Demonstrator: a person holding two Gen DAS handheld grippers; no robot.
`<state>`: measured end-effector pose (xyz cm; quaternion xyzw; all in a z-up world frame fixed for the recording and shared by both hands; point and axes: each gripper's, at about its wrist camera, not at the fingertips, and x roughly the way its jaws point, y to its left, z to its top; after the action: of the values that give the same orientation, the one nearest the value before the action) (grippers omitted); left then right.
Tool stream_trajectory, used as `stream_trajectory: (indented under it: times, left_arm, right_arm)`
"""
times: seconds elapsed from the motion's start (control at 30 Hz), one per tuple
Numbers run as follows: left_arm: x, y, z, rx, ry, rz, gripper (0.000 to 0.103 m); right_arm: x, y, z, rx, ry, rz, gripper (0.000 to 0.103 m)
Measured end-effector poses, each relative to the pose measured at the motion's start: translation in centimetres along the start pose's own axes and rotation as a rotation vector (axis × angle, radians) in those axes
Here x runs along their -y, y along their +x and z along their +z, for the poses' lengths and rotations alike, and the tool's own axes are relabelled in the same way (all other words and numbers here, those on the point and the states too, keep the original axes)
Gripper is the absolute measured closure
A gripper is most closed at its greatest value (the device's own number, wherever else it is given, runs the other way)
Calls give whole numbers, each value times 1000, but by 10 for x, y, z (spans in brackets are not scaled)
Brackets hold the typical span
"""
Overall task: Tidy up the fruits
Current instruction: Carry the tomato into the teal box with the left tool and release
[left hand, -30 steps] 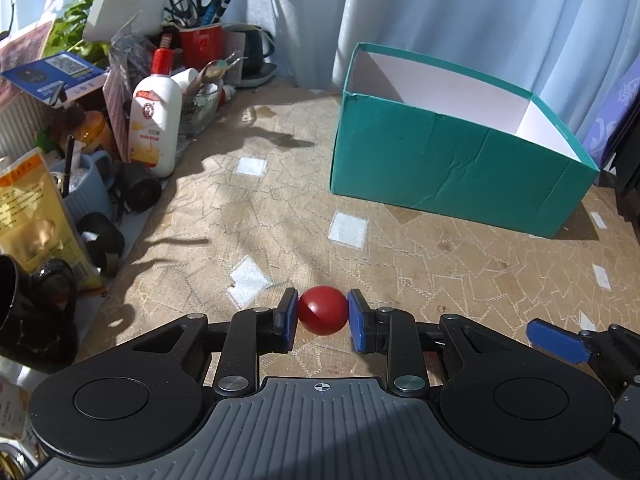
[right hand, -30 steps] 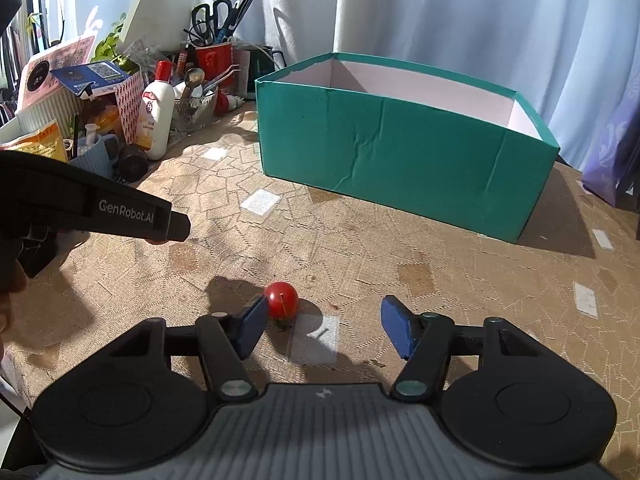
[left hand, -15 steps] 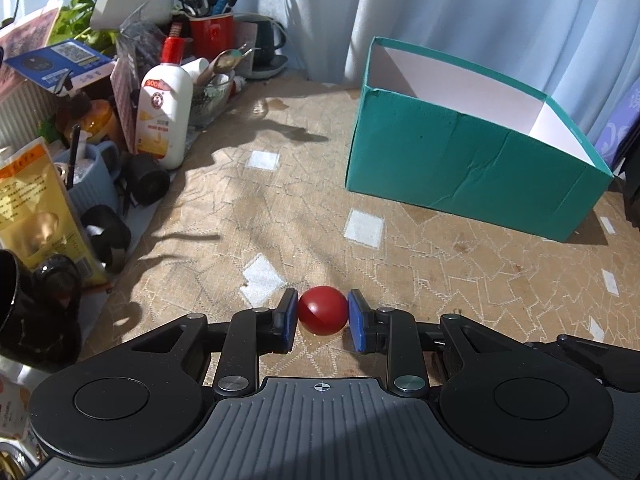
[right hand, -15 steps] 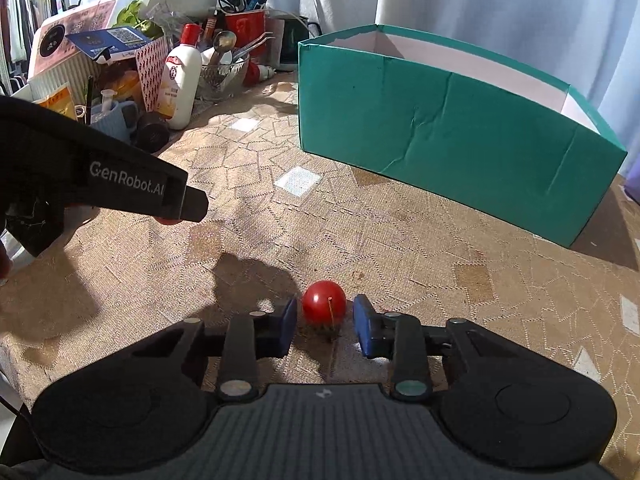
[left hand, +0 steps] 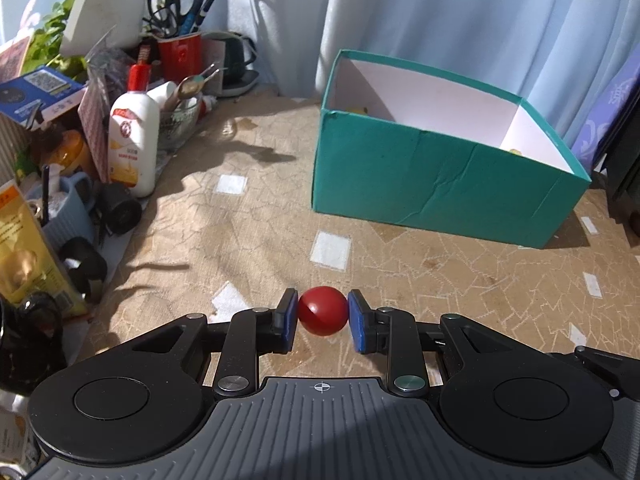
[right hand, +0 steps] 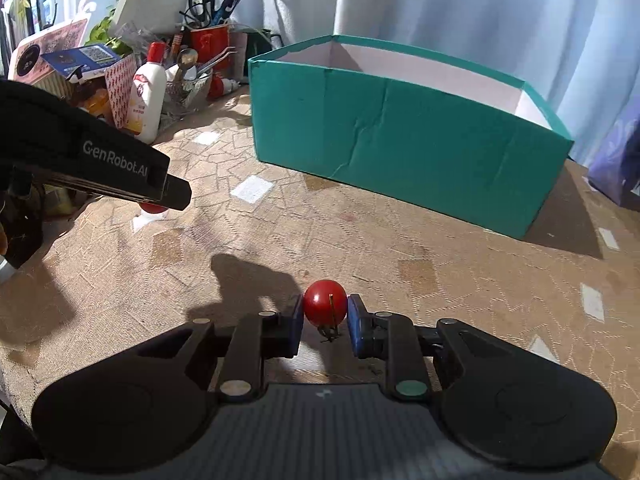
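Since a moment ago, the right gripper (right hand: pixel 324 320) has closed its blue pads onto a stemmed cherry tomato (right hand: pixel 325 307) low over the table (right hand: pixel 460 280). At the left, the left gripper (left hand: pixel 323 318) pinches a red tomato (left hand: pixel 323 311), lifted. Further right stands the teal box (left hand: pixel 432 184); only the left wrist view shows yellow bits inside it.
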<state>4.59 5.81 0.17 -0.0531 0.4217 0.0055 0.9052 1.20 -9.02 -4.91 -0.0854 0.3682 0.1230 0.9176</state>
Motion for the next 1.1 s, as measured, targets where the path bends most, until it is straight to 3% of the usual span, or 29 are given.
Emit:
stream_trajectory:
  times: [0.47, 0.73, 1.1]
  left_arm:
    - [57, 9, 72, 143, 85, -28, 73]
    - [79, 32, 114, 199, 89, 17, 73]
    - [107, 100, 147, 134, 104, 33, 73]
  right_arm:
    - [49, -49, -5, 90, 126, -156, 80]
    - [66, -60, -1, 119, 165, -192, 81]
    - [81, -61, 1, 132, 200, -221, 80]
